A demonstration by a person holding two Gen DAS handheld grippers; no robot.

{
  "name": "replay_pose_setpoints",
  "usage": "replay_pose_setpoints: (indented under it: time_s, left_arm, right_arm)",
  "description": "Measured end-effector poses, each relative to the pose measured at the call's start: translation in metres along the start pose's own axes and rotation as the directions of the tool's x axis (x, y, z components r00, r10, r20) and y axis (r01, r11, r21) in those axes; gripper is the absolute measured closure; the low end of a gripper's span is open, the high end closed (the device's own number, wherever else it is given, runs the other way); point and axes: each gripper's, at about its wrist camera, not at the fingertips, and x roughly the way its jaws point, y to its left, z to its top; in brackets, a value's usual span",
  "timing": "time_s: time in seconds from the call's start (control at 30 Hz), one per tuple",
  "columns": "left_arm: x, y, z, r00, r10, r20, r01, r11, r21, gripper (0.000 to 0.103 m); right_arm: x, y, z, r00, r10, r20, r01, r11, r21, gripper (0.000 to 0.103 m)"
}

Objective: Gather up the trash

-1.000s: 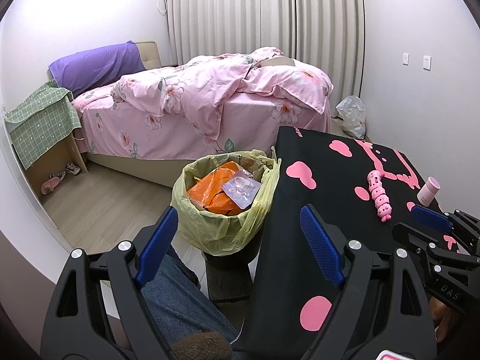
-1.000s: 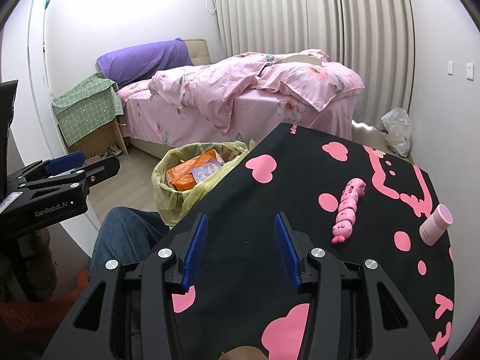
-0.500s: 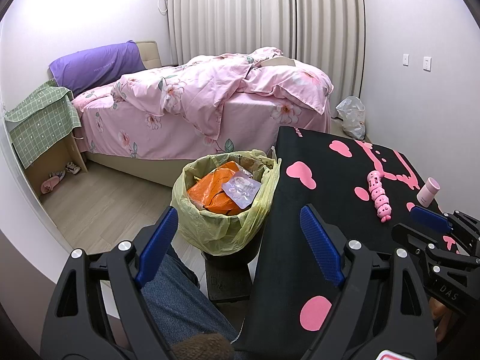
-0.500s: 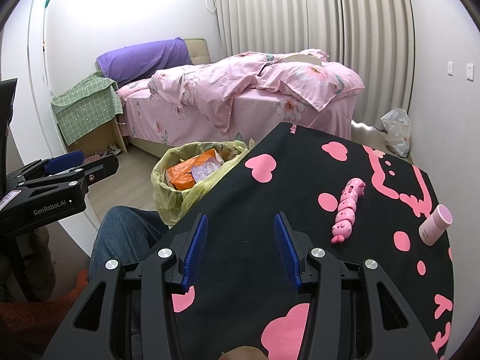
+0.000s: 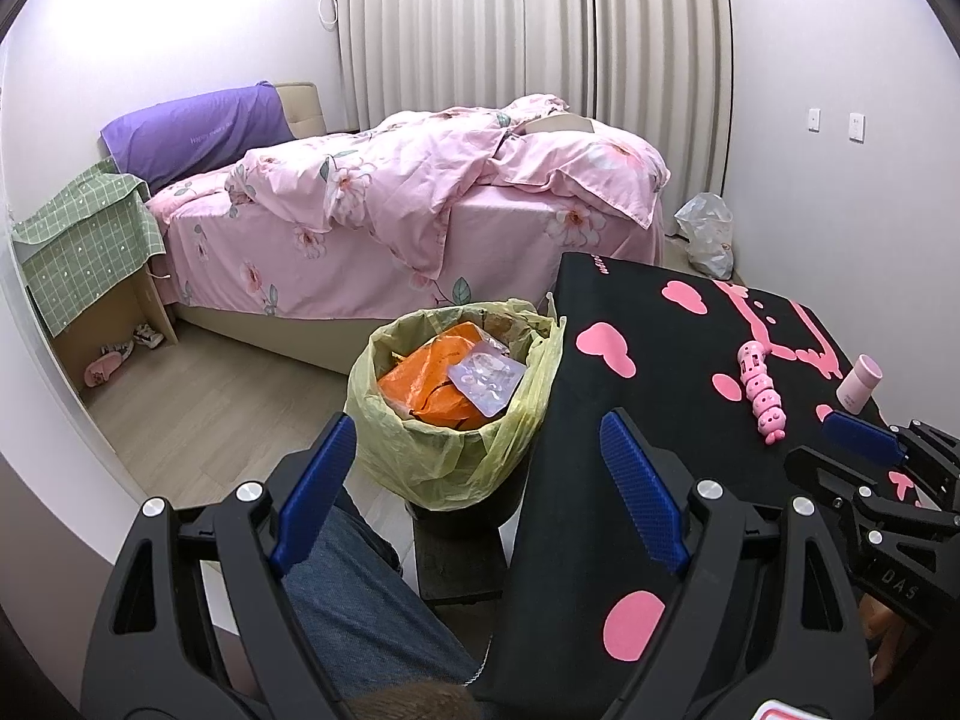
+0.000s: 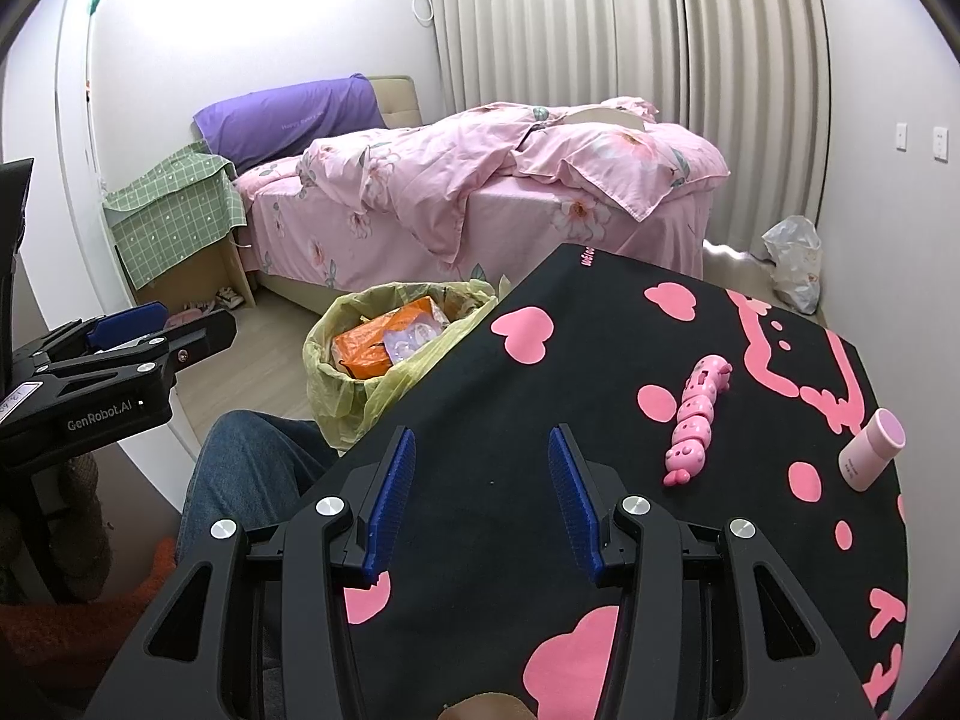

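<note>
A: On the black table, where is the trash?
B: The pink bottle lies at two o'clock, lid toward one. Both the left gripper and the right gripper gape empty. Nothing has moved.

Pretty bright, even indoor light, soft shadows only. The far left wall glares white. Heavy fisheye bending and dark corners; everything's sharp, no blur.

walls white | floor pale wood | bed pink | curtains closed
</note>
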Motion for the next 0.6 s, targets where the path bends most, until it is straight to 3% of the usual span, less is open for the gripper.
replay_pose_setpoints:
  time_s: [0.3, 0.43, 0.47, 0.53, 0.6]
  left_arm:
    - [-0.001, -0.003, -0.002, 1.0, 0.012, 0.011, -0.012, 1.0, 0.012, 0.024]
    - [0.018, -0.009, 0.001, 0.995, -0.069, -0.069, 0.068, 0.998, -0.015, 0.024]
    - [0.029, -0.016, 0.003, 0.99, -0.095, -0.1, 0.094, 0.996, -0.006, 0.024]
    - [0.051, -0.036, 0.007, 0.985, -0.117, -0.128, 0.121, 0.992, 0.029, 0.023]
    - [0.076, -0.056, 0.01, 0.985, -0.124, -0.122, 0.128, 0.991, 0.028, 0.022]
  right_arm:
    - [0.0, 0.001, 0.0, 1.0, -0.003, 0.001, 0.003, 1.0, -0.004, 0.059]
    - [-0.002, -0.019, 0.002, 1.0, -0.012, 0.001, 0.012, 1.0, -0.005, 0.058]
    - [-0.002, -0.032, 0.002, 1.0, -0.013, 0.0, 0.013, 1.0, -0.005, 0.057]
    - [0.001, -0.051, 0.0, 1.0, -0.016, -0.011, 0.016, 1.0, -0.024, 0.039]
    - [0.016, -0.084, -0.007, 0.997, -0.05, -0.062, 0.047, 0.998, -0.047, 0.039]
